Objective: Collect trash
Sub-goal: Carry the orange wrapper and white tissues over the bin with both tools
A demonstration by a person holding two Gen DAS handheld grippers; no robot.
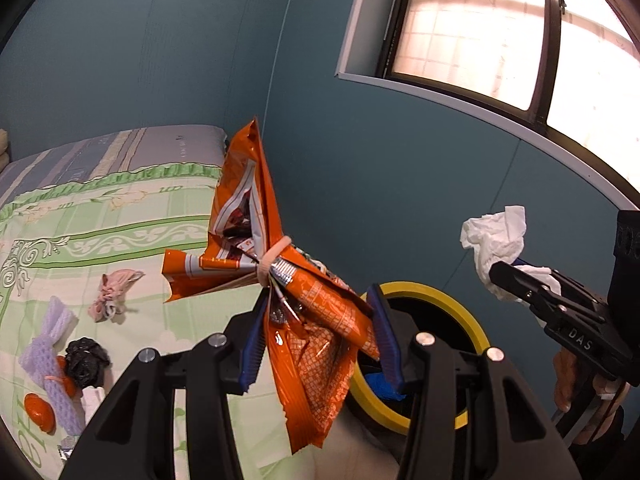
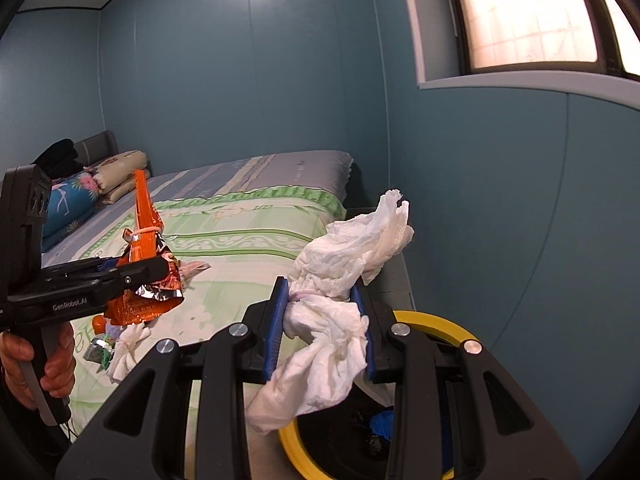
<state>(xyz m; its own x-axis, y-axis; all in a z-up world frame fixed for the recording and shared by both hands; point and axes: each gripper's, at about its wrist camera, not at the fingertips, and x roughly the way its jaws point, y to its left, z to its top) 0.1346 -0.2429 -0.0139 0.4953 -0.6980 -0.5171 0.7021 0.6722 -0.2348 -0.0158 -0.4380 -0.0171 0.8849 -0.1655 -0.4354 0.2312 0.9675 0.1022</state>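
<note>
My left gripper (image 1: pixel 318 320) is shut on an orange snack wrapper (image 1: pixel 256 240) tied with a rubber band, held in the air just left of the yellow-rimmed bin (image 1: pixel 440 296). The same left gripper (image 2: pixel 160 270) and orange wrapper (image 2: pixel 144 292) show at the left of the right wrist view. My right gripper (image 2: pixel 322 312) is shut on a crumpled white tissue bundle (image 2: pixel 344 280), above the near edge of the bin (image 2: pixel 432 320). In the left wrist view the right gripper (image 1: pixel 508 276) with the tissue (image 1: pixel 494 236) sits to the right of the bin.
On the green patterned bed (image 1: pixel 120 216) lie more scraps: a pink cloth knot (image 1: pixel 110 294), a purple foam net (image 1: pixel 54 356), a black bag ball (image 1: pixel 84 360), orange peel (image 1: pixel 40 412). Blue trash (image 2: pixel 382 424) lies inside the bin. A teal wall and window stand behind.
</note>
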